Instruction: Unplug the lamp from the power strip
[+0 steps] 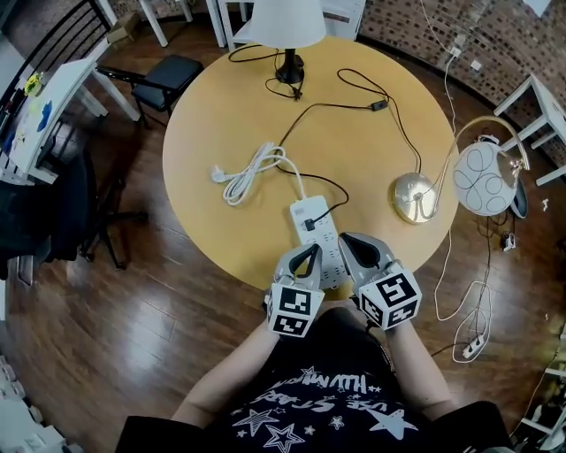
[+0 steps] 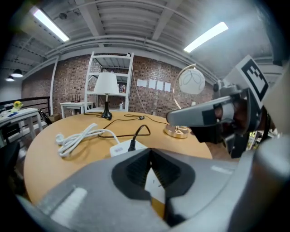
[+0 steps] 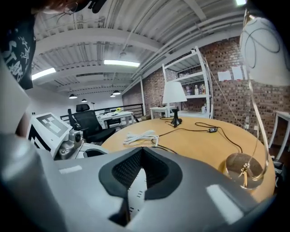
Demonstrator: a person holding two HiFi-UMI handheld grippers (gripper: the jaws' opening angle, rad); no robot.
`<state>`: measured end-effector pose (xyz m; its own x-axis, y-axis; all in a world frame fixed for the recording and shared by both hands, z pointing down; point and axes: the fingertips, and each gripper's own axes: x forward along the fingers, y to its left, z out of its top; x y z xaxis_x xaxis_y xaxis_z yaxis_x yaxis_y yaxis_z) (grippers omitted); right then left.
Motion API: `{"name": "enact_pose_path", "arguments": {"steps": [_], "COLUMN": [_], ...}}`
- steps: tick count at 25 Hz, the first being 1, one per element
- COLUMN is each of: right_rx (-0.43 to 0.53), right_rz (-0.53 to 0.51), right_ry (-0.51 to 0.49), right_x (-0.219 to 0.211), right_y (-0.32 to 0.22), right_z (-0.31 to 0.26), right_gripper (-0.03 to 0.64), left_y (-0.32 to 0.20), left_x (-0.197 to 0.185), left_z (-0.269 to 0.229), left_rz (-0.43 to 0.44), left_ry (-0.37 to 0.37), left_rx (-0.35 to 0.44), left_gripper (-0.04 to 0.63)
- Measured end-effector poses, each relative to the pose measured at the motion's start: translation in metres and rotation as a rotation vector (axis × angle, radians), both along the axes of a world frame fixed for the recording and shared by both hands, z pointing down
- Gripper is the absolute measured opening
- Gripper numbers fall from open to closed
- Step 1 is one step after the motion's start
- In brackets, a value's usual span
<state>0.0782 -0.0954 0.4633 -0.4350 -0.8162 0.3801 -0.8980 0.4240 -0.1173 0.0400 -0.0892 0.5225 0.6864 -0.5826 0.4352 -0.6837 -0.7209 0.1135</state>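
A white power strip (image 1: pixel 317 232) lies on the round wooden table (image 1: pixel 221 106) near its front edge, with a black plug (image 1: pixel 309 224) seated in it. The plug's black cord, with an inline switch (image 1: pixel 378 105), runs back to the lamp with a white shade (image 1: pixel 281 22) at the far edge. My left gripper (image 1: pixel 309 250) hovers shut and empty over the strip's near end. My right gripper (image 1: pixel 349 239) is beside it, also shut and empty. In the left gripper view the strip (image 2: pixel 122 147) and plug (image 2: pixel 132 145) lie just ahead of the shut left gripper (image 2: pixel 150 152). In the right gripper view the right gripper (image 3: pixel 142 149) is shut above the strip (image 3: pixel 136 192).
The strip's white coiled cord (image 1: pixel 252 172) lies left of it. A gold lamp base (image 1: pixel 416 196) with a round globe (image 1: pixel 484 177) stands at the table's right edge. A black chair (image 1: pixel 168 75) is at the back left. Another power strip (image 1: pixel 473 345) lies on the floor at right.
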Motion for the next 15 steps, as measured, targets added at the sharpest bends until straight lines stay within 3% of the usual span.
{"name": "enact_pose_path", "arguments": {"steps": [3, 15], "right_rx": [-0.057, -0.134], "right_rz": [-0.062, -0.253], "right_ry": [0.007, 0.047], "right_x": [-0.005, -0.008], "right_y": [-0.004, -0.027], "right_z": [0.014, 0.054], "right_gripper": [0.008, 0.008], "left_y": [-0.003, -0.015], "left_x": [0.002, 0.008], "left_z": [0.013, 0.04], "left_rz": [-0.006, -0.04], "left_ry": [-0.024, -0.123], "left_rx": [-0.038, -0.111], "left_gripper": [0.005, 0.004]}}
